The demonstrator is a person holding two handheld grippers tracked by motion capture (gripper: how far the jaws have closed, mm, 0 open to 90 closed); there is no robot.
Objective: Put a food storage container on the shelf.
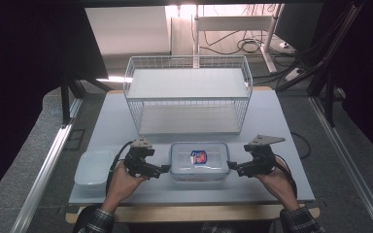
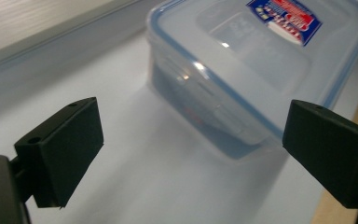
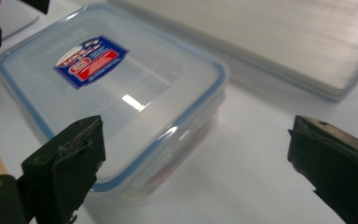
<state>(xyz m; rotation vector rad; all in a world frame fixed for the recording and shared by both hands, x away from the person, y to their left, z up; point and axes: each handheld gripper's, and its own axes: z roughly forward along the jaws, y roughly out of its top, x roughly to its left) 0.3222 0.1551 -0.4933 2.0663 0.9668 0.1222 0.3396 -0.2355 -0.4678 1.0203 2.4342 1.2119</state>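
Plastic box (image 1: 199, 161) was flanked by the left tongs (image 1: 165, 169) and right tongs (image 1: 229, 165), both spread apart, gripping nothing. Its lid was judged clipped on; moving it into the wire basket (image 1: 189, 94) behind remained.

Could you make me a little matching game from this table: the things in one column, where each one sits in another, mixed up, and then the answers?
Things:
1. lidded container
2. wire basket
3. lidless tub
4. right gripper

Places:
A. far side of the table, behind everything else
B. near left corner of the table
C. between the two grippers, sticker on its lid
D. just off the lidded container's right end, jaws open

Pairs: 1-C, 2-A, 3-B, 4-D
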